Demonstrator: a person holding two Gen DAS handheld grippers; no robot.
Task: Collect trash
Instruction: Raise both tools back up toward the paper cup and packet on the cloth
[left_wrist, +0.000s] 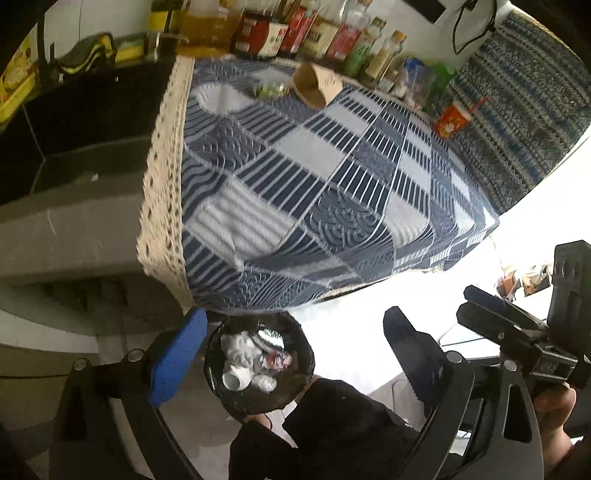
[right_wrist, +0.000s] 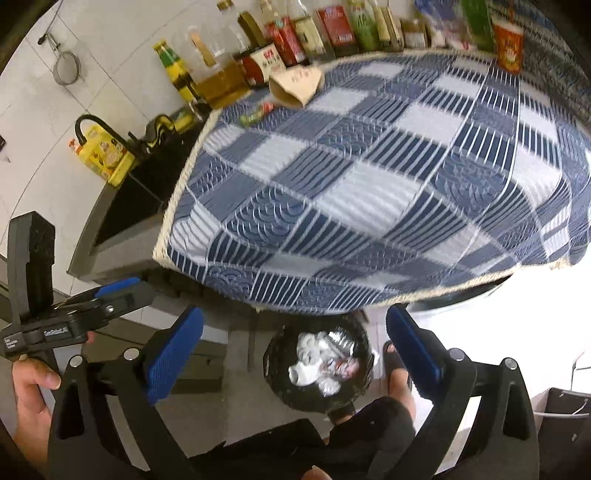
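A black-lined trash bin (left_wrist: 258, 363) stands on the floor under the table's near edge, holding crumpled white paper and wrappers; it also shows in the right wrist view (right_wrist: 319, 363). My left gripper (left_wrist: 291, 354) is open and empty above it. My right gripper (right_wrist: 295, 350) is open and empty, also above the bin. On the blue checked tablecloth (left_wrist: 314, 177) at the far side lie a tipped brown paper cup (left_wrist: 317, 83) and a small green wrapper (left_wrist: 271, 89). Both also show in the right wrist view: the cup (right_wrist: 295, 86) and the wrapper (right_wrist: 256, 112).
A row of sauce bottles and jars (left_wrist: 295, 33) lines the back of the table, with an orange cup (left_wrist: 452, 120) at the right. A dark sink (right_wrist: 144, 192) with a faucet lies left of the table. The person's legs and sandalled foot (right_wrist: 397, 369) are beside the bin.
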